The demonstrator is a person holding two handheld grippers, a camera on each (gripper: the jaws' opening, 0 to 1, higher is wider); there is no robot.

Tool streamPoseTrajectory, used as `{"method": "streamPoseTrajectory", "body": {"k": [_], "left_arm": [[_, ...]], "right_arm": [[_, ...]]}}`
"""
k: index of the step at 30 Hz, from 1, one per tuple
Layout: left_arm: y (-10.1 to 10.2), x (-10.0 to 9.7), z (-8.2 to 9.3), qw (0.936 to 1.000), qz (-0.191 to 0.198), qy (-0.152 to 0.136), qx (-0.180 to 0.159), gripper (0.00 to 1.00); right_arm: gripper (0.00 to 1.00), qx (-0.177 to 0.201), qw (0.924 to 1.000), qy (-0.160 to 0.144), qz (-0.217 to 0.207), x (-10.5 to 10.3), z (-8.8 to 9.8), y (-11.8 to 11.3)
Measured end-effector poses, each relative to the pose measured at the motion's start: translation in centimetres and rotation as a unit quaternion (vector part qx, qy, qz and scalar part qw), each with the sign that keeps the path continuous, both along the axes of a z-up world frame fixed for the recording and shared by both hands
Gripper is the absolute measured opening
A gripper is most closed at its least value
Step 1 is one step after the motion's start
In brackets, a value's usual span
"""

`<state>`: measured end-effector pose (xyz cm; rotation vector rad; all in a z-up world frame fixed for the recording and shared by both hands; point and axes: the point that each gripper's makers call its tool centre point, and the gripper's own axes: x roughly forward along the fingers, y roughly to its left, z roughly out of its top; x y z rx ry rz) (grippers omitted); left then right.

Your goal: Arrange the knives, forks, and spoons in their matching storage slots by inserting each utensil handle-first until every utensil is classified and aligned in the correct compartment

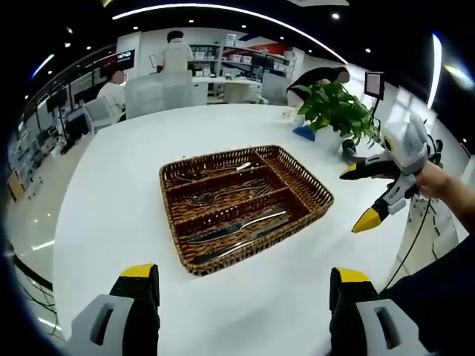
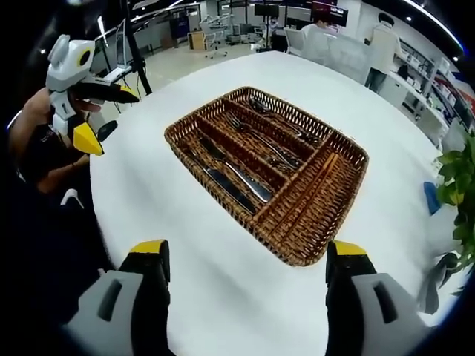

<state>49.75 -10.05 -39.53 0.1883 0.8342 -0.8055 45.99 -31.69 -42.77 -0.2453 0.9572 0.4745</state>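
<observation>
The brown woven wicker tray (image 1: 315, 194) sits on the white round desk (image 1: 111, 193) with the shiny metal knives (image 2: 234, 184), forks (image 2: 260, 141) and spoons (image 2: 286, 122) inside. Left gripper (image 1: 245, 278) and right gripper (image 2: 247, 256) are spread wide, holding nothing.

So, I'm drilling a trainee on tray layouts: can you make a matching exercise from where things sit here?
Things:
1. knives
2. forks
3. spoons
4. potted plant

Places:
A. middle long slot
B. on the table, outside the basket
C. outer long slot, near side in the left gripper view
D. outer long slot, far side in the left gripper view

Pairs: 1-C, 2-A, 3-D, 4-B
</observation>
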Motion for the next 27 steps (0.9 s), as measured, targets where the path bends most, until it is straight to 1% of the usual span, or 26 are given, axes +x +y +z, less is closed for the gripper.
{"method": "streamPoseTrajectory", "body": {"k": [5, 9, 13, 17, 23, 27], "left_arm": [[0.02, 0.3, 0.08, 1.0, 0.004, -0.001, -0.004, 1.0], [0.12, 0.46, 0.06, 0.9999, 0.01, -0.001, -0.006, 1.0], [0.22, 0.23, -0.03, 0.9999, 0.012, 0.001, -0.007, 1.0], [0.27, -0.02, -0.07, 0.9999, 0.014, 0.0, -0.009, 1.0], [0.0, 0.11, 0.08, 0.9999, 0.01, -0.003, -0.013, 1.0], [-0.04, 0.08, 0.09, 0.9999, 0.006, -0.003, -0.01, 1.0]], "right_arm": [[0.88, 0.003, 1.0, -0.007, -0.003, 0.41, 0.18, 0.03], [0.87, 0.001, 1.0, -0.003, 0.0, 0.27, -0.06, 0.09], [0.87, -0.003, 1.0, 0.0, 0.001, 0.09, -0.29, -0.05], [0.87, 0.0, 1.0, -0.007, -0.002, 0.2, -0.04, -0.04], [0.86, -0.006, 1.0, -0.008, -0.002, 0.13, -0.19, -0.2], [0.86, -0.001, 0.9999, -0.01, -0.007, 0.06, -0.15, -0.1]]}}
